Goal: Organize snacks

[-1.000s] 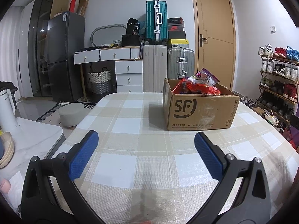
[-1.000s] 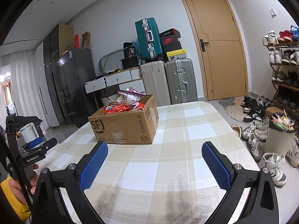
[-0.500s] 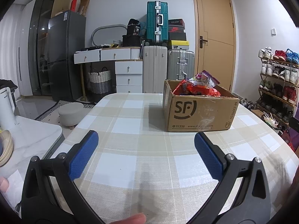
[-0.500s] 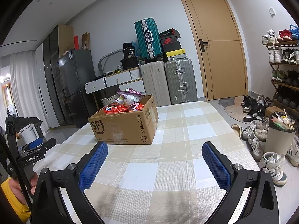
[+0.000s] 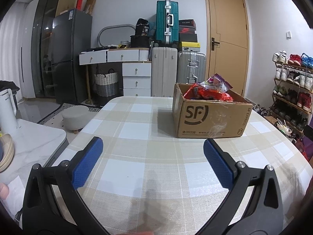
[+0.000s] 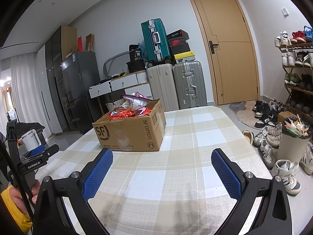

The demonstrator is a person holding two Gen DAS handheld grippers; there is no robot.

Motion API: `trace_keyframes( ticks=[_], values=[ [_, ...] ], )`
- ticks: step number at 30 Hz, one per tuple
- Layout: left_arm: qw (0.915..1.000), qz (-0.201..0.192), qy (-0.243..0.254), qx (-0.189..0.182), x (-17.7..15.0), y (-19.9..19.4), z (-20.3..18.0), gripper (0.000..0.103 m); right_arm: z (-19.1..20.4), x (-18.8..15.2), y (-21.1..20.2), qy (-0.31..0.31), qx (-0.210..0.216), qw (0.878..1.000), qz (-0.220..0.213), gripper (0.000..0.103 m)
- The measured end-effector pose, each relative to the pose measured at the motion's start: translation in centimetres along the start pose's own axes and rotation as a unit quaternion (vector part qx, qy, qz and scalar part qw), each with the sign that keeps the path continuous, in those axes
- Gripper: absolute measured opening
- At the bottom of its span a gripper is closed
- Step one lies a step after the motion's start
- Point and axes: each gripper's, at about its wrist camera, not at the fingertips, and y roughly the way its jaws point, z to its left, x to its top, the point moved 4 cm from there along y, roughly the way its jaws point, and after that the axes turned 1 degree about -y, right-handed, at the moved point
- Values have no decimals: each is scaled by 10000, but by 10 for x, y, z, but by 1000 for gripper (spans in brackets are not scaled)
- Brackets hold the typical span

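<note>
A brown cardboard box [image 5: 211,117] marked SF stands on the checked tablecloth [image 5: 148,156], heaped with red and purple snack bags [image 5: 209,93]. My left gripper [image 5: 152,148] hovers open over the cloth, short of the box and a little left of it, nothing between its blue pads. In the right wrist view the same box [image 6: 129,133] sits ahead to the left with the snack bags [image 6: 133,107] poking out. My right gripper [image 6: 162,158] is open and empty above the cloth, just before the box's near right corner. The left gripper [image 6: 37,154] shows at the left edge, held by a hand.
A white side table [image 5: 33,143] with a kettle and bowls stands left of the checked table. A paper-lined bin [image 6: 293,139] and many shoes [image 6: 285,172] crowd the floor to the right. Suitcases [image 5: 176,72], drawers and a fridge line the far wall.
Both grippers stay open and almost still. The left wrist view has shifted slightly; a fingertip seen at its bottom edge half a second ago is barely visible now.
</note>
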Motion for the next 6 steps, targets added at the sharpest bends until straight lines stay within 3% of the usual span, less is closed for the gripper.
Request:
trace_keyframes(
  ticks=[6],
  values=[
    [9999, -112, 111, -8, -1, -3, -2, 103, 0, 0, 0, 0, -5, 10000, -3, 102]
  ],
)
